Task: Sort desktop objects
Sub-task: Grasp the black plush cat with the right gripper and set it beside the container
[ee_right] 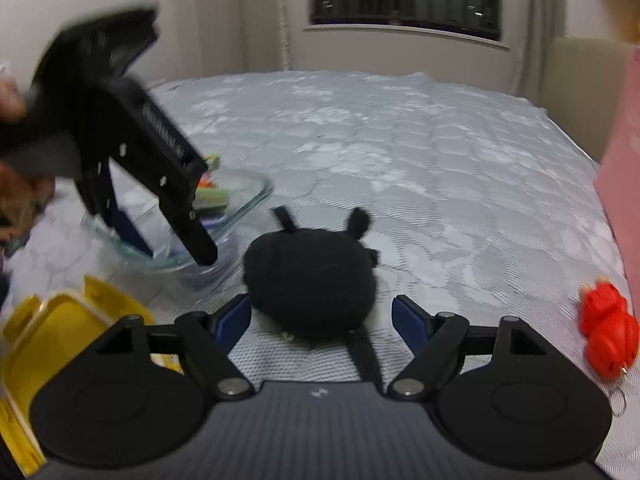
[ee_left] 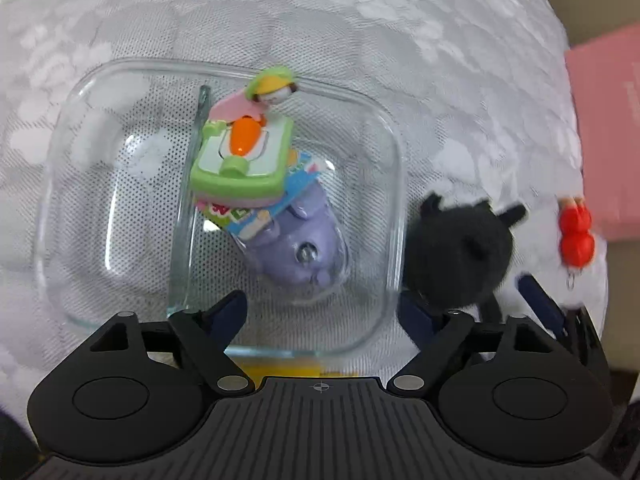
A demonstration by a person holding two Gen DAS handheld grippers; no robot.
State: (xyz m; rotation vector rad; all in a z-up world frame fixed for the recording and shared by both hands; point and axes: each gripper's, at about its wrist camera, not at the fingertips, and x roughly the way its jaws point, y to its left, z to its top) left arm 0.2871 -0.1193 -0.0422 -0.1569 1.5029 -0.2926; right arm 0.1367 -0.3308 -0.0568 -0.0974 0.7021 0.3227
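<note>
Both grippers stand with jaws apart and nothing clamped. Left gripper (ee_left: 322, 312) points steeply down over a glass dish (ee_left: 72, 184), its blue pads (ee_left: 230, 312) above the dish's near rim and touching nothing. Right gripper (ee_right: 322, 316) points forward and down at a black plush (ee_right: 312, 276), whose near side lies between the open fingers (ee_right: 234, 316); whether a pad touches it cannot be told.

White patterned cloth (ee_right: 400, 152) covers the whole surface. On the right edge stands a pink box (ee_left: 608, 132). In the right wrist view, a yellow lid (ee_right: 48, 344) with a raised rim lies at the near left.

Inside the dish's right half, beside a glass divider (ee_left: 188, 216), toys are piled: a purple toy (ee_left: 296, 248) at the bottom, a printed card (ee_left: 260, 216) across it, a green-framed toy (ee_left: 244, 160) with an orange carrot shape on top, and a small figure (ee_left: 268, 88) in a green hat leaning on the far rim. Its left half holds no toys.

Just right of the dish, outside it, lies the plush. Farther right, apart from it, lies a red charm (ee_left: 576, 232) with a metal ring.
</note>
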